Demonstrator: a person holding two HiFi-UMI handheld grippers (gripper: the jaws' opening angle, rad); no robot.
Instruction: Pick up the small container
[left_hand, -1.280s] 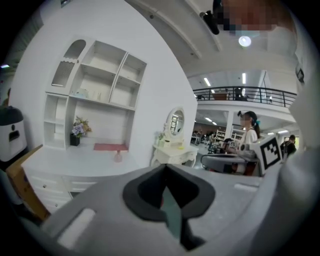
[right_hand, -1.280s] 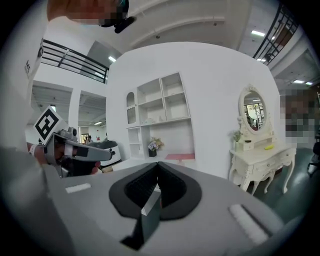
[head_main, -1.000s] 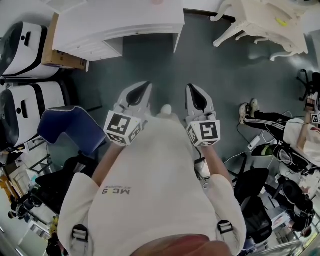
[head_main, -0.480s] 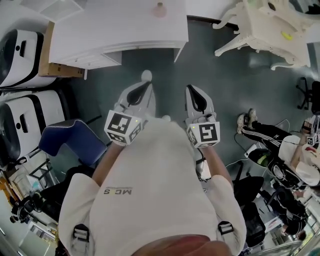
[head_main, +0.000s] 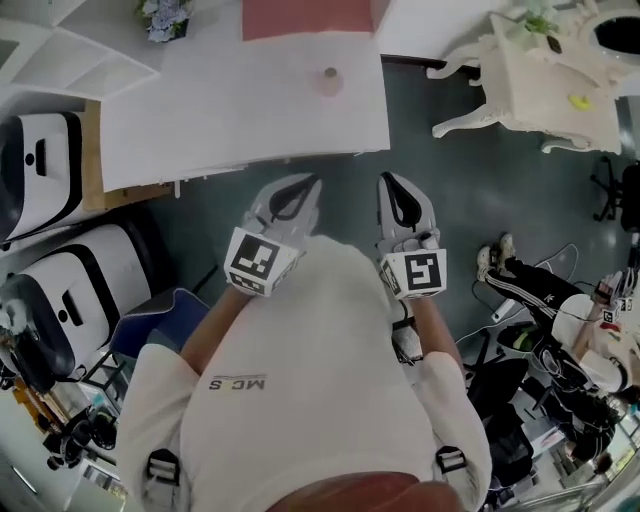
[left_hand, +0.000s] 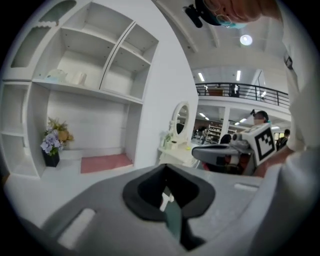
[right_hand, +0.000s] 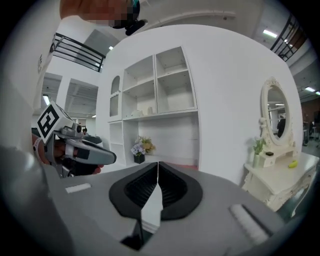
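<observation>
**Both grippers shut and empty, short of the desk that carries the small container**

Nearest to me are the person's white shirt and two bare forearms, each hand holding a gripper out over the grey floor (head_main: 460, 190). Off to the right, someone in a striped tracksuit (head_main: 545, 245) sits among cables. To the left stand white cases (head_main: 45, 85).

The left gripper (head_main: 305, 188) has its jaws pressed together with nothing between them. Its own view shows the dark pads meeting, and only the desk and shelves lie beyond. The right gripper (head_main: 393, 185) hangs just beside it without touching. It is likewise closed and empty, its ribbed pads joined in one thin line. Both point at the front edge of the desk (head_main: 200, 120) and hang over the floor, just short of that edge.

On the desk, the small container (head_main: 329, 78), a pale pink thing, sits toward the right edge. It lies between the front edge and the pink mat (head_main: 310, 15) at the back edge. It is well apart from both grippers, and nothing touches it.

Farther left along the back edge is a pot of flowers (head_main: 165, 15). Above the desk rise white shelves (left_hand: 100, 55); a few pale items sit on one, too small to tell.

Right of the desk stands a cream dressing table (head_main: 550, 70) with an oval mirror (right_hand: 274, 112).
</observation>
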